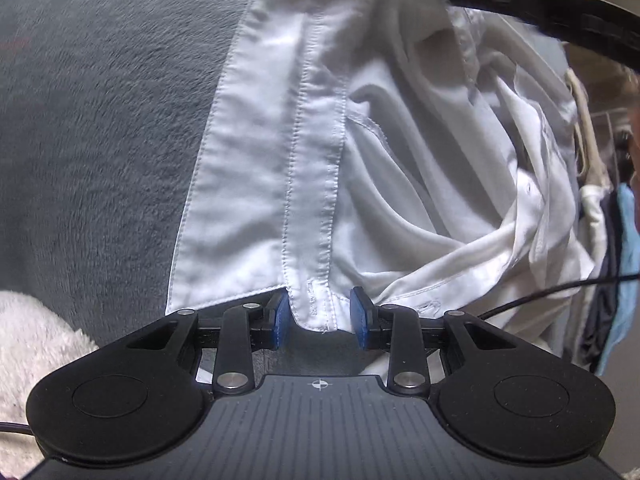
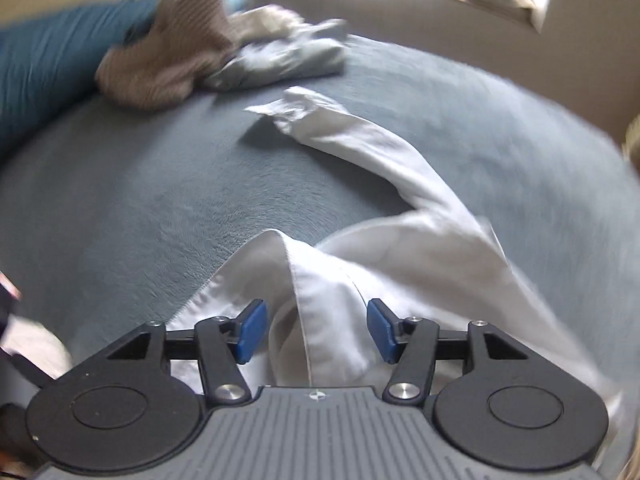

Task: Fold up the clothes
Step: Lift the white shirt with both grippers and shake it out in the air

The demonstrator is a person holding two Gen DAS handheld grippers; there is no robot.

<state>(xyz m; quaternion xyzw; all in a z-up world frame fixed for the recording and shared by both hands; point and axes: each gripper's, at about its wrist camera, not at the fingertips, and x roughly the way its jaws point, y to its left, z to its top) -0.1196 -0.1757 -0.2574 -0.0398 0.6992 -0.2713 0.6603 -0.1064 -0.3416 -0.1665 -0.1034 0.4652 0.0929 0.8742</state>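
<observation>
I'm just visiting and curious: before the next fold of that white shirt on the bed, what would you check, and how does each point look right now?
1. Left gripper has the button strip between its pads: ok; a firm grip: cannot tell.
2. Right gripper holds cloth: not ok, jaws open, fabric loose between them.
3. White shirt lies flat: not ok, bunched and creased.
4. Sleeve straight: not ok, twisted across the grey blanket.
5. Other clothes out of the way: ok, far corner.
</observation>
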